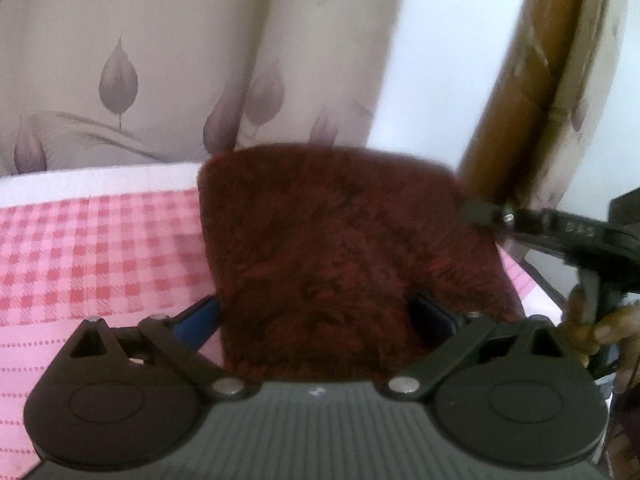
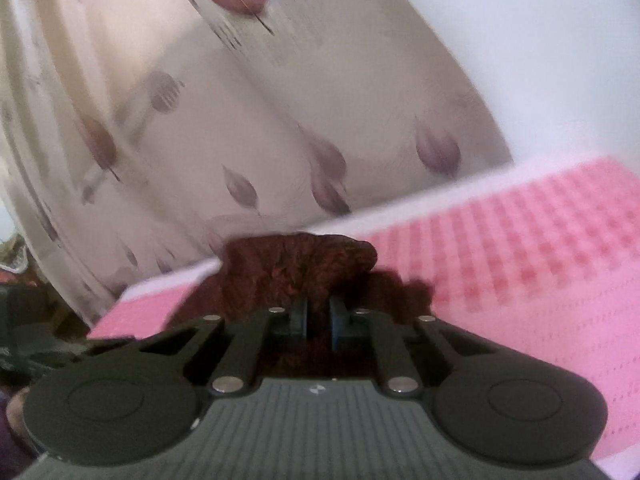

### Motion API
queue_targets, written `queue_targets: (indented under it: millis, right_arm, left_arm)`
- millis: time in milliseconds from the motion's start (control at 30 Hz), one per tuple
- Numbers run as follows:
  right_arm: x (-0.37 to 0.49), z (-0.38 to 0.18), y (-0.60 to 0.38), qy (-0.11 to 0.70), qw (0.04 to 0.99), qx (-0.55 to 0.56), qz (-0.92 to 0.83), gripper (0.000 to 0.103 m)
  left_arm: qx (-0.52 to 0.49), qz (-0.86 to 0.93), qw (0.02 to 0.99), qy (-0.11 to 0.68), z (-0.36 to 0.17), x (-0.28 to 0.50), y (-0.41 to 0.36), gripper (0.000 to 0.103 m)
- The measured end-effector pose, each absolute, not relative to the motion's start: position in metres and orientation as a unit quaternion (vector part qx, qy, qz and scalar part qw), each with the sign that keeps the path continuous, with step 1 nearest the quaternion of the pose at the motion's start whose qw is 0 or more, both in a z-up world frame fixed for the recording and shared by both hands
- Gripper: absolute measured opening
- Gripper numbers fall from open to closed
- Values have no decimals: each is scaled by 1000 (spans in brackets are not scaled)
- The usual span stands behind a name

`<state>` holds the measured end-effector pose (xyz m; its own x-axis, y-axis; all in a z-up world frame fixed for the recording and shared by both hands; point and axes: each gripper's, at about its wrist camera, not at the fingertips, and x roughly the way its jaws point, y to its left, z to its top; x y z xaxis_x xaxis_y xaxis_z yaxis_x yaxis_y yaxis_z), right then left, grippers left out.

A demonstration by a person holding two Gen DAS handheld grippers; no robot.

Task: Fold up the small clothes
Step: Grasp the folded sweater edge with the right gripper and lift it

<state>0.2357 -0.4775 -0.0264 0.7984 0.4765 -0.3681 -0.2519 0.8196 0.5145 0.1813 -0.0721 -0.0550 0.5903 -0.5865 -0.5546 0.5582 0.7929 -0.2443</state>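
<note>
A fluffy dark maroon cloth (image 1: 320,232) is raised over the pink checked sheet (image 1: 100,248). My left gripper (image 1: 316,316) stands open, its blue pads (image 1: 200,316) wide apart with the cloth's lower part between them, not pinched. At the cloth's upper right corner, my right gripper (image 1: 480,212) reaches in from the right, with a person's hand (image 1: 600,320) on its handle. In the right wrist view my right gripper (image 2: 318,320) is shut on a bunched fold of the maroon cloth (image 2: 300,264), lifted off the sheet (image 2: 520,260). The picture is blurred.
A cream curtain (image 1: 120,60) with purple leaf prints hangs behind the bed's far edge. A brown wooden post (image 1: 520,100) stands at the back right beside a white wall (image 1: 440,40). Dark clutter (image 2: 32,340) lies past the bed's left side in the right wrist view.
</note>
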Motion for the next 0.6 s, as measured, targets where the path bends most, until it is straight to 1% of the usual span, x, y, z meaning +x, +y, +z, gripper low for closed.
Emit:
queue_targets:
  millis: [67,133,233,333,400,467,500,533,567,600]
  right_arm:
    - [220,-18,-485,220,930,228,188,13]
    - [208,-21,-494,211,934,233,172,13]
    - [211,-46,-503,240,928,240,151,13]
    - [214,-66,-510,253,919,265,147,12]
    - [216,-71,-505,262,919,256,145,13]
    - [216,-67,-500,262,921,251,143,15]
    - [218,-65,-498,265,919,250,148,23]
    - [219,-61,-496,269,920,245,145,27]
    - [221,-58,-493,275,922,237,137,35]
    - [222,-56,-492,283,922,232,125,63]
  left_arm:
    - [-15,-329,892,310,-53,174,-75,102]
    - [1,-325,894,309,-54,170,-83,103]
    - [9,-324,893,312,-61,168,-89,103]
    - [-14,-321,887,330,-68,173,-86,103]
    - [-22,-322,885,335,-70,176,-83,103]
    - [-26,-323,884,338,-71,177,-82,103]
    - [-26,-323,884,338,-72,176,-83,103]
    - [-23,-323,884,337,-72,176,-84,103]
    - [-21,-323,884,336,-72,175,-84,103]
    - [-22,-323,884,336,-71,174,-85,103]
